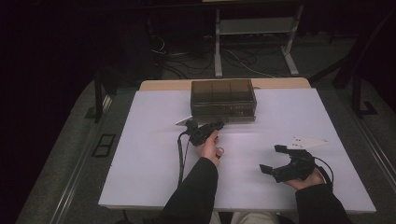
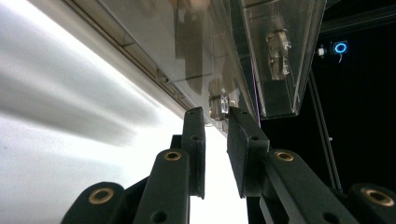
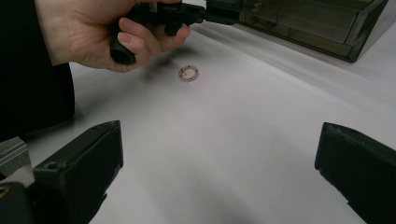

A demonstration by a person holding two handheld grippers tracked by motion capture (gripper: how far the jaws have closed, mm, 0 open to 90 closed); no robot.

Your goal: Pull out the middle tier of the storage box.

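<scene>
The left gripper point(image 1: 219, 124) points at the front of the smoky drawer box point(image 1: 223, 99), its jaws a little apart around the small drawer knob point(image 2: 218, 105), not pressing it. The right gripper point(image 1: 272, 159) rests well apart, jaws wide, nothing between them. A small ring point(image 3: 188, 73) lies on the table point(image 1: 140, 154) just beside the left hand.

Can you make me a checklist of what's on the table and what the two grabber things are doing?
Surface: white table, bare.
Job's things: smoky drawer box at the far edge; small knob on a drawer front.
Clutter: pink ring lying loose.
Grippers: left gripper at the box, fingers flanking the knob, a small gap visible; right gripper open, holding nothing.
Cables: black cable trailing from the left gripper.
Surroundings: dark floor, wires, table legs.
</scene>
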